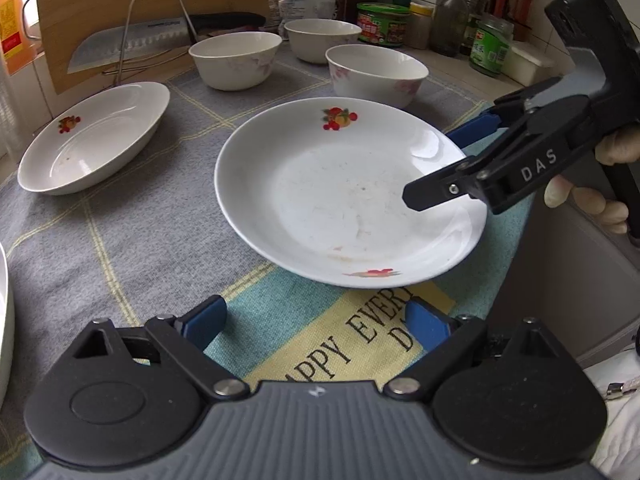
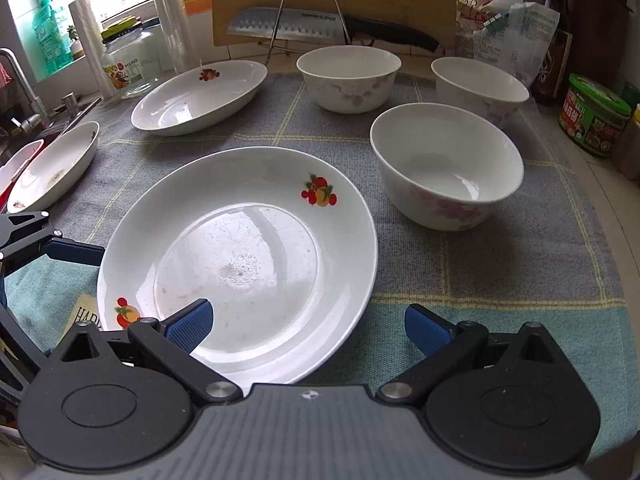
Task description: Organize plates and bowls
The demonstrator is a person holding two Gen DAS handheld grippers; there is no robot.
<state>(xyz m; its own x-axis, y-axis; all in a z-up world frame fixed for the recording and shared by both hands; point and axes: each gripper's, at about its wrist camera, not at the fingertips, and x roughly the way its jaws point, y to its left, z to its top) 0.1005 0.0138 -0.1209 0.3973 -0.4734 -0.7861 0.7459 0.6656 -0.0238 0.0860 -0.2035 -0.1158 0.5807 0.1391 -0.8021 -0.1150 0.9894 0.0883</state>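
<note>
A round white plate [image 1: 352,192] with fruit prints lies on the grey and teal cloth [image 1: 120,240]. My left gripper [image 1: 316,324] stands open just short of the plate's near rim, nothing between its pads. My right gripper [image 2: 310,326] is open too and straddles the plate [image 2: 240,256] at its rim: one pad hovers over the plate's inside, the other over the cloth. In the left wrist view it comes in from the right as the right gripper [image 1: 452,160]. Three white bowls [image 2: 446,164] [image 2: 348,78] [image 2: 480,84] stand behind. An oval dish [image 2: 200,96] lies at the back left.
Another oval dish [image 2: 54,164] sits at the far left near a sink tap [image 2: 24,92]. A knife [image 2: 288,26] rests on a wire rack before a wooden board [image 2: 332,0]. Jars and bottles [image 1: 490,44] line the right wall, with a green tin [image 2: 592,116] among them.
</note>
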